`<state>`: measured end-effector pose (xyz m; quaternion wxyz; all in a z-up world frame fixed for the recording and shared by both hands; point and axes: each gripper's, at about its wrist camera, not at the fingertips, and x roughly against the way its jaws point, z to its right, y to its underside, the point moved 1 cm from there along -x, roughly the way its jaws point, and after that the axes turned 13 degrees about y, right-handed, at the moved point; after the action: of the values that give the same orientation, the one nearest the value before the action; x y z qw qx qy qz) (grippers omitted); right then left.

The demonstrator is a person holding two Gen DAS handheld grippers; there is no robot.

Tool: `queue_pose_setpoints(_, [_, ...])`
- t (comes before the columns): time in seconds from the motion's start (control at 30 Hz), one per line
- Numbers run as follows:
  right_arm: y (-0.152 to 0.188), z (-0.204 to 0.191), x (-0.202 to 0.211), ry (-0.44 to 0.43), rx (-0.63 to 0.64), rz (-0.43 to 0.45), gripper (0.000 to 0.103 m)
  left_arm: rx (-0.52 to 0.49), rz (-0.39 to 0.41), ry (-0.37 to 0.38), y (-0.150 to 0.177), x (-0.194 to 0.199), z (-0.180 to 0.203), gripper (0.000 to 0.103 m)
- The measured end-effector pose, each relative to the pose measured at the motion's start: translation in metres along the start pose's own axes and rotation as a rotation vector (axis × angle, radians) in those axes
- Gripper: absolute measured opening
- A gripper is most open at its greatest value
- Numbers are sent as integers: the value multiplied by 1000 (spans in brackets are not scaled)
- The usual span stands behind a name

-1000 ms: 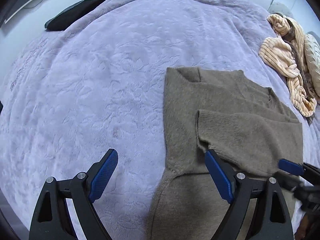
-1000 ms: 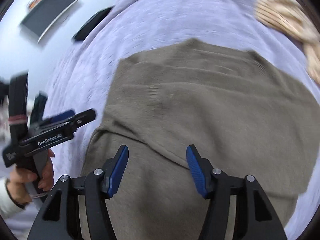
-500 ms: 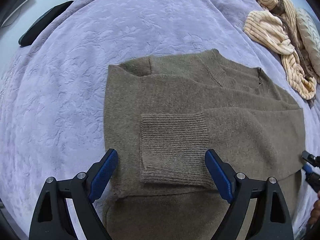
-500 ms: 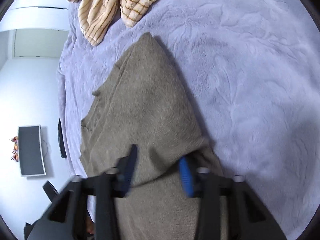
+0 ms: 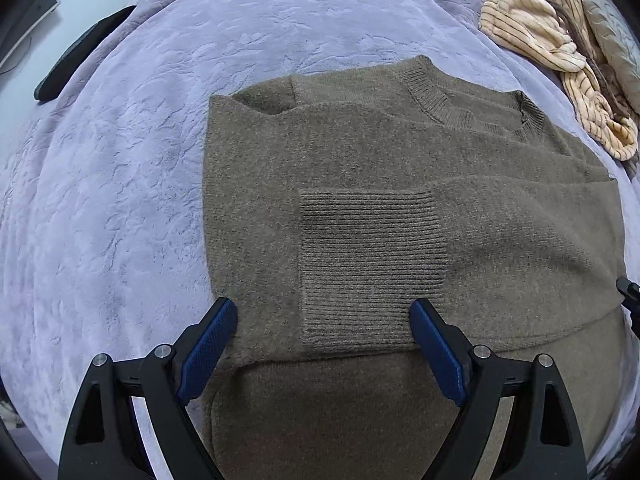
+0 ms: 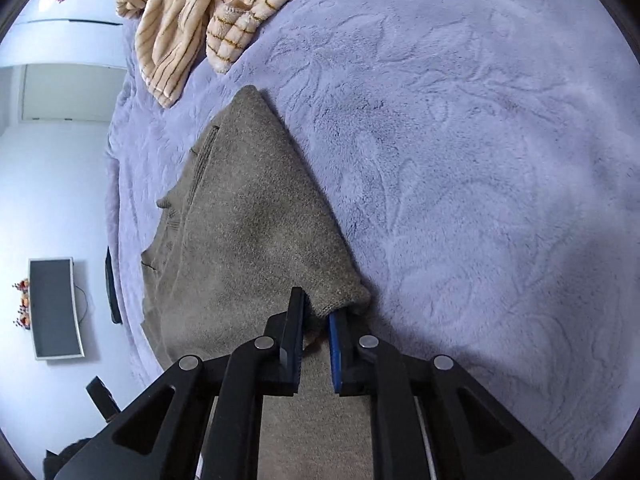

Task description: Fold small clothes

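Right gripper [image 6: 316, 312] closing, pinching sweater [image 5: 360, 208] side edge on blanket [image 5: 120, 200] | left gripper [image 5: 324, 344] hovering wide, empty | step: sleeves folded, starting body fold | next: left needs matching grip.

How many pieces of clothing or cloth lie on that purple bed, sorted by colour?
Brown: 1, the sweater.
Cream with stripes: 1 crumpled heap; I cannot tell how many pieces are in it.
Total: 2, on the purple blanket.
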<state>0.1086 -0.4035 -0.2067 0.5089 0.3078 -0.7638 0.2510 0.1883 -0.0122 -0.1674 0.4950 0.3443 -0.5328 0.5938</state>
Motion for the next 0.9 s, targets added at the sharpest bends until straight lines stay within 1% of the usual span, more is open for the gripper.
queue_pose_setpoints(0.13, [9, -5, 12, 51, 68, -4, 16, 44, -4, -8, 2, 11, -11, 89])
queue_pose_setpoints(0.33, [31, -4, 25, 121, 145, -15, 16, 51, -36, -20, 9, 21, -15, 89])
queue_pose_setpoints(0.43, [44, -7, 31, 138, 170, -23, 16, 36, -52, -13, 14, 23, -10, 89])
queue_pose_setpoints(0.6, [65, -16, 28, 158, 205, -57, 16, 11, -74, 9, 28, 29, 5, 89])
queue_pose_setpoints(0.9, [84, -28, 30, 178, 257, -96, 16, -7, -98, 30, 41, 39, 28, 89])
